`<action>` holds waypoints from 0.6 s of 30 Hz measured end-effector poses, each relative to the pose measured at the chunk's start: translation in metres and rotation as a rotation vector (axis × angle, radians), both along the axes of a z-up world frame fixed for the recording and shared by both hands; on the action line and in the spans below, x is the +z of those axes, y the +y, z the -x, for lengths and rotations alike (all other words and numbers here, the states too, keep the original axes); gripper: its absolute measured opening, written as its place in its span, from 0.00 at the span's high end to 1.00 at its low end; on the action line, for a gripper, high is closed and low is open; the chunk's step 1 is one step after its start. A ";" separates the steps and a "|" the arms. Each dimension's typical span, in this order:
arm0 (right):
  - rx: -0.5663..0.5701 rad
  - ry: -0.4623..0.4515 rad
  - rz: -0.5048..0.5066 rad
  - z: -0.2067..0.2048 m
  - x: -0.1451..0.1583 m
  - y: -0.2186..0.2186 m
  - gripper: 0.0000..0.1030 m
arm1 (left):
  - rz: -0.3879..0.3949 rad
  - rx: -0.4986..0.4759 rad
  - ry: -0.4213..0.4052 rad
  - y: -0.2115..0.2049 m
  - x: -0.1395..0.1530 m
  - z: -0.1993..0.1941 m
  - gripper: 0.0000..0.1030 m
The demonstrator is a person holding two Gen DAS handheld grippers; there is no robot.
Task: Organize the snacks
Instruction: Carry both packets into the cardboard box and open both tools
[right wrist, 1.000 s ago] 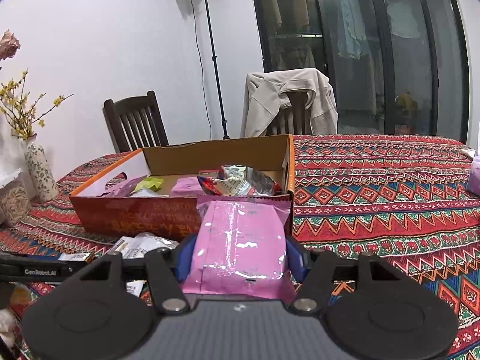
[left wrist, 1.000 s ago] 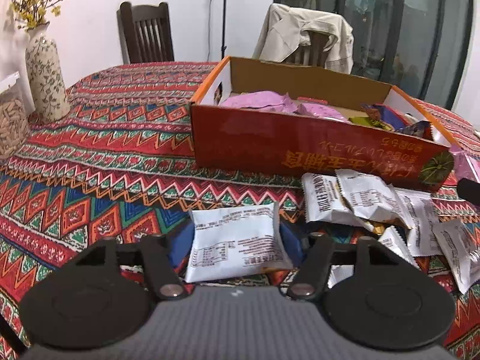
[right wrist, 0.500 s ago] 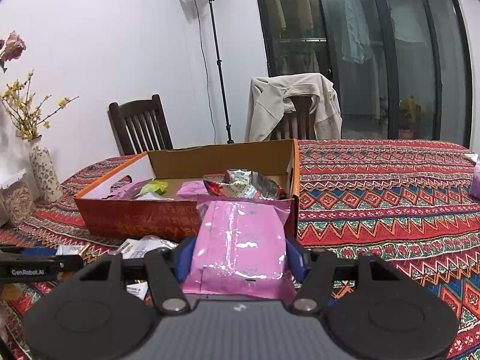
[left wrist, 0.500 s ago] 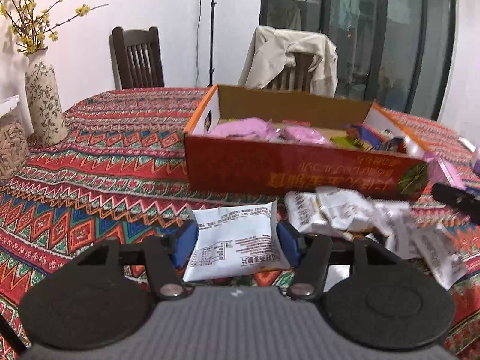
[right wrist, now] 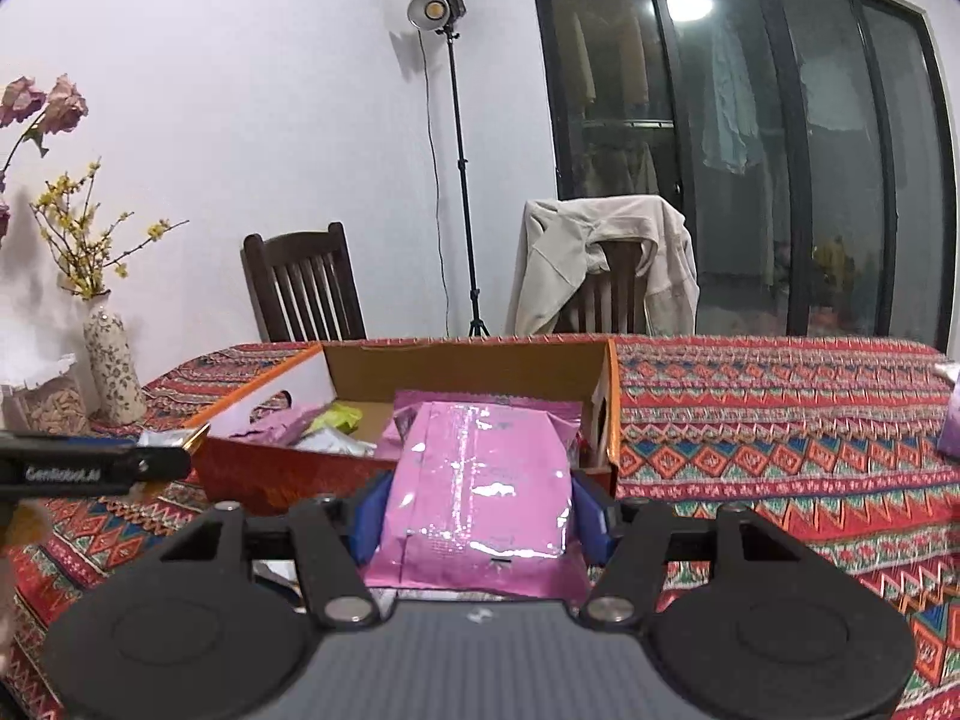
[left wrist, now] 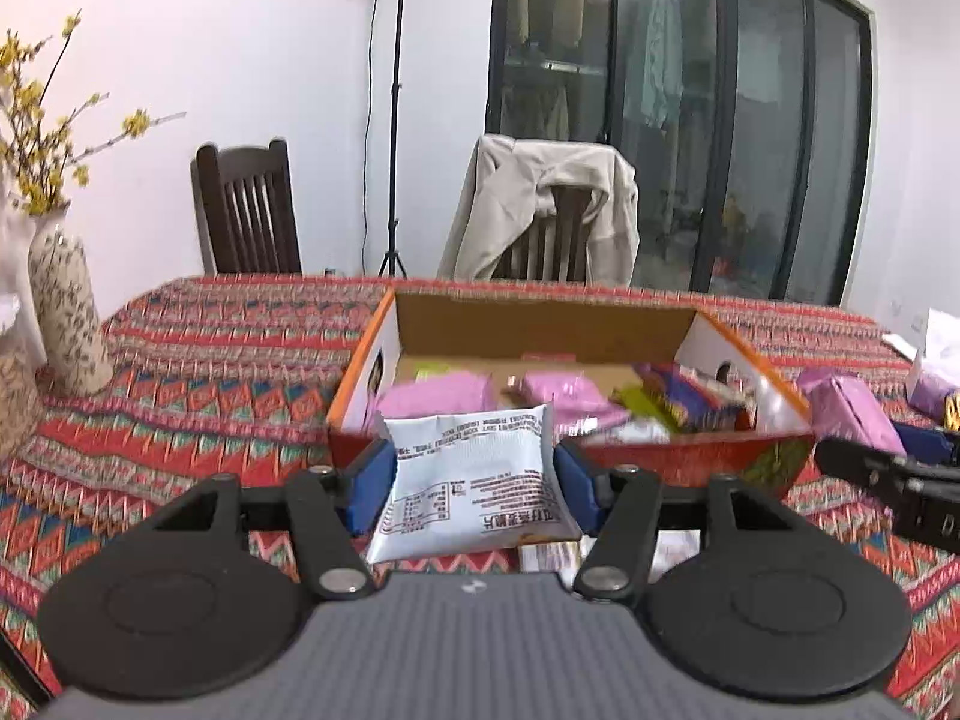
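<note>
Left wrist alone shows white packet (left wrist: 474, 483), slightly blurred, gripped.

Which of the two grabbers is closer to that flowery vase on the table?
Left. The left gripper, holding a white packet, is on the vase's side of the box. The right gripper, holding a pink packet, is at the box's other end.

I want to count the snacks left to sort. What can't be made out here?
- Loose packets on the tablecloth: left wrist view, hidden by the claw body and held white packet.
- Cardboard box contents: right wrist view, covered by the held pink packet.
- Box contents: left wrist view, blurred.
</note>
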State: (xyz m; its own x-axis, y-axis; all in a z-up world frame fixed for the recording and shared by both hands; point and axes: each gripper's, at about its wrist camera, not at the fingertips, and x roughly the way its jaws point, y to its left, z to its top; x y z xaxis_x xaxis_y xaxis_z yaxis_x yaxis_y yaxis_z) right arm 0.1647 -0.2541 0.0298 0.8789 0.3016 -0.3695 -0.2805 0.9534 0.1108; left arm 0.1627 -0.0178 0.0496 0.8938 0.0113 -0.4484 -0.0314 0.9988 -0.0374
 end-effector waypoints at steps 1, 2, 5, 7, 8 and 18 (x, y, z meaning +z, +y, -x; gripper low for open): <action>0.003 -0.004 0.005 -0.001 0.003 0.002 0.41 | -0.001 -0.001 -0.006 -0.001 0.003 -0.003 0.41; 0.007 -0.010 0.012 -0.002 0.007 0.004 0.41 | -0.005 -0.003 -0.010 -0.002 0.006 -0.006 0.41; 0.024 -0.029 0.033 -0.010 0.017 0.013 0.41 | -0.015 -0.005 -0.023 -0.005 0.015 -0.019 0.41; 0.034 -0.039 0.049 -0.017 0.023 0.020 0.41 | -0.015 -0.003 -0.033 -0.007 0.021 -0.027 0.41; 0.037 -0.042 0.057 -0.022 0.026 0.023 0.41 | -0.015 -0.003 -0.036 -0.008 0.022 -0.031 0.41; 0.038 -0.039 0.096 -0.076 0.040 0.063 0.41 | -0.009 0.026 -0.051 -0.003 0.031 -0.082 0.41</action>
State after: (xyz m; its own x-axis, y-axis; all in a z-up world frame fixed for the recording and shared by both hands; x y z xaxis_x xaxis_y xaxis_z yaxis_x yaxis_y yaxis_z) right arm 0.2407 -0.1911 0.0693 0.8816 0.3000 -0.3644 -0.3192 0.9476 0.0078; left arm 0.2446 -0.0210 0.0811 0.9146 0.0388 -0.4024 -0.0559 0.9980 -0.0308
